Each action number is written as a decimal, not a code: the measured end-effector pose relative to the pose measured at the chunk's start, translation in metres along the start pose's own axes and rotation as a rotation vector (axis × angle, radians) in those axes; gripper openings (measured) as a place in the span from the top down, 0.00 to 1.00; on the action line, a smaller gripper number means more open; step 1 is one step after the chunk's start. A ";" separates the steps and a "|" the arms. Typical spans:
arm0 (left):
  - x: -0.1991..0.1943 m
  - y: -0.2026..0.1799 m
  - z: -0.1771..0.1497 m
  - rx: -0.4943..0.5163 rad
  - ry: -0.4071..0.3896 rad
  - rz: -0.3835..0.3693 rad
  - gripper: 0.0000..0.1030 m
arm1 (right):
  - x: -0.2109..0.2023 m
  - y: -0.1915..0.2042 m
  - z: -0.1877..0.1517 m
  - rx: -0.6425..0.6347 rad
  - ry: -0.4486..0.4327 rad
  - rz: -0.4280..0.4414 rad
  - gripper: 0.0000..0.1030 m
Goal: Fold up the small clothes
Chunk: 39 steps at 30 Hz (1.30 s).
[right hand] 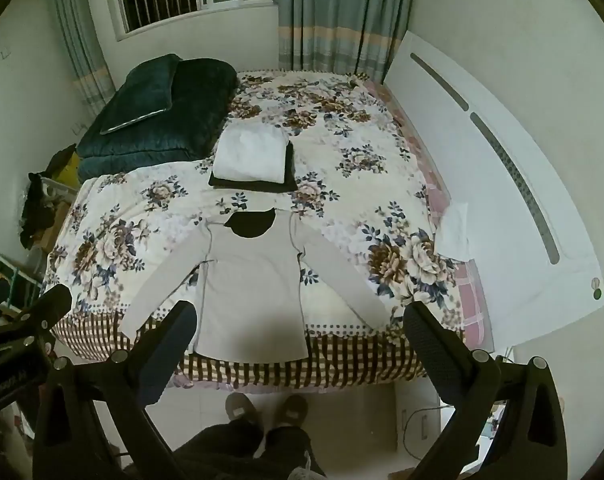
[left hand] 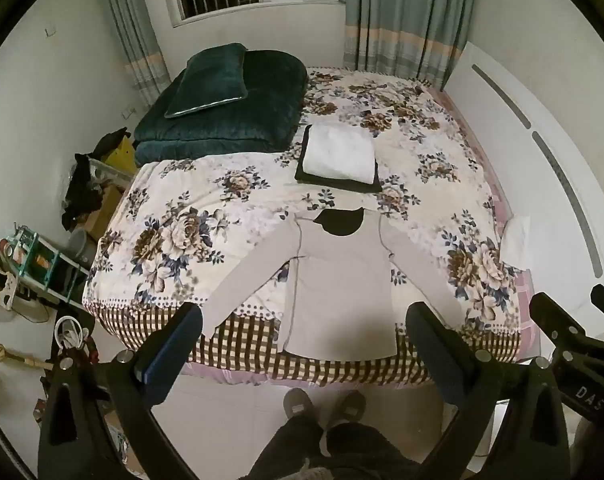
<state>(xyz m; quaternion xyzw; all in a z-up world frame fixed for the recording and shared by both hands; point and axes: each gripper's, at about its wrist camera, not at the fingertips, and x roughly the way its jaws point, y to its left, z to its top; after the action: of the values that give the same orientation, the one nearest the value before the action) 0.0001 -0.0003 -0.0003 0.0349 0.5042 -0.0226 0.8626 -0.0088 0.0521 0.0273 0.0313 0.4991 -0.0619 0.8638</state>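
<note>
Grey long-sleeved shirt lying flat on the flowery bedspread, near the front edge of the bed, hem right at the edge by the checked border. Neck hole pointing away toward the window, hem pointing back toward the feet, so the long way of the body running front to back; both sleeves spread out and slanting down to the sides, like an upside-down V. Left gripper held up in the air in front of the bed, fingers spread wide, nothing in it. Right gripper the same, wide and empty, just beside the left one. Easy to go wrong here: hem so close to the edge, so a pull toward the feet likely to slide the shirt off onto the floor. Pinching the bedspread along with a sleeve likely to drag and bunch both. Folded white cloth on a dark one further back, well apart from the shirt, so little chance of bumping it
</note>
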 end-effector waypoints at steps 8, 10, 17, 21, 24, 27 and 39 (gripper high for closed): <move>0.000 0.000 0.000 -0.006 -0.006 -0.011 0.00 | -0.002 0.001 0.003 -0.001 -0.003 -0.005 0.00; 0.001 -0.002 0.000 -0.004 -0.007 -0.009 0.00 | -0.003 0.001 0.004 0.002 -0.001 -0.002 0.00; 0.001 -0.001 0.009 -0.008 -0.009 -0.013 0.00 | -0.005 0.002 0.005 -0.004 -0.012 -0.003 0.00; 0.001 -0.001 0.010 -0.008 -0.013 -0.016 0.00 | -0.005 0.002 0.005 -0.003 -0.012 -0.004 0.00; -0.003 0.000 0.015 -0.009 -0.014 -0.019 0.00 | -0.006 0.002 0.005 -0.004 -0.012 -0.006 0.00; -0.005 0.001 0.020 -0.011 -0.016 -0.020 0.00 | -0.006 0.002 0.005 -0.003 -0.013 -0.007 0.00; -0.009 0.001 0.031 -0.011 -0.021 -0.023 0.00 | -0.011 0.000 0.005 -0.005 -0.016 -0.006 0.00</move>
<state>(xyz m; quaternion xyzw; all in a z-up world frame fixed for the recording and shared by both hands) 0.0221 -0.0022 0.0229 0.0240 0.4956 -0.0302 0.8677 -0.0101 0.0527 0.0387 0.0272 0.4924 -0.0637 0.8676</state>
